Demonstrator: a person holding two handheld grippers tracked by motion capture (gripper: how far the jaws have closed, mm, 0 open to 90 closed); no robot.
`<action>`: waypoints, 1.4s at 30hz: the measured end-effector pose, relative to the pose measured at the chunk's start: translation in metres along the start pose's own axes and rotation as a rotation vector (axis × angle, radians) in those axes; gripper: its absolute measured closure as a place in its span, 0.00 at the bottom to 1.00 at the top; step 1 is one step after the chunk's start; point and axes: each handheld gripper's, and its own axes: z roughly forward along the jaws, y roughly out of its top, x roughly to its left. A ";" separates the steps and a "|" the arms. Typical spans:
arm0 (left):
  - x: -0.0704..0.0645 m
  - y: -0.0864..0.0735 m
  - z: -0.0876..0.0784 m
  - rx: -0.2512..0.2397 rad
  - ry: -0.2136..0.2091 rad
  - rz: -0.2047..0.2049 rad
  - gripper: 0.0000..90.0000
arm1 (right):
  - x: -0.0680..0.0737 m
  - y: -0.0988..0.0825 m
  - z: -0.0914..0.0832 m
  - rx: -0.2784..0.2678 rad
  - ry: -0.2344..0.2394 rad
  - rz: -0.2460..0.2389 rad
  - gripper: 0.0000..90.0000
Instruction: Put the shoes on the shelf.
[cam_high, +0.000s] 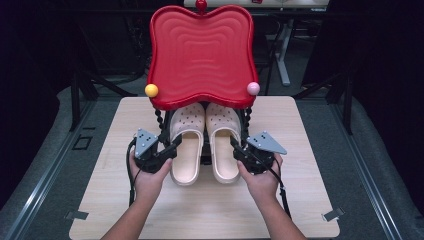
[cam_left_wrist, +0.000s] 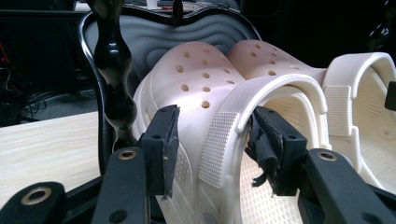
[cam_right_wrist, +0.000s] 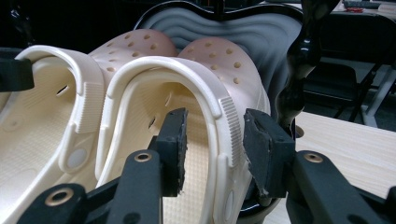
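Two cream clogs lie side by side under the red tray stand (cam_high: 200, 55). Left gripper (cam_left_wrist: 212, 140) straddles the left clog (cam_high: 186, 145), right gripper (cam_right_wrist: 212, 140) the right clog (cam_high: 223, 145); both jaws wide, unclamped. Risk: withdrawing could snag a wall, dragging a clog askew.

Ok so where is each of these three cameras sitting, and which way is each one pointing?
High view: above the person's side, facing forward and down on the table; shows both forearms, left gripper, right gripper.
Left gripper view: on the left gripper, looking along its jaws at the left clog.
Right gripper view: on the right gripper, facing the right clog.
Shared: both clogs under the red tray.
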 end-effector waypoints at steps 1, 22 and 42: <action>-0.001 -0.001 0.000 -0.004 0.000 0.002 0.58 | 0.000 0.000 0.000 -0.003 -0.001 -0.003 0.66; -0.004 0.004 0.021 0.046 0.030 0.054 0.81 | -0.002 0.000 0.016 0.006 -0.001 0.014 0.83; 0.007 0.011 0.031 0.022 0.030 0.006 0.79 | -0.004 0.010 0.028 -0.002 -0.016 0.010 0.80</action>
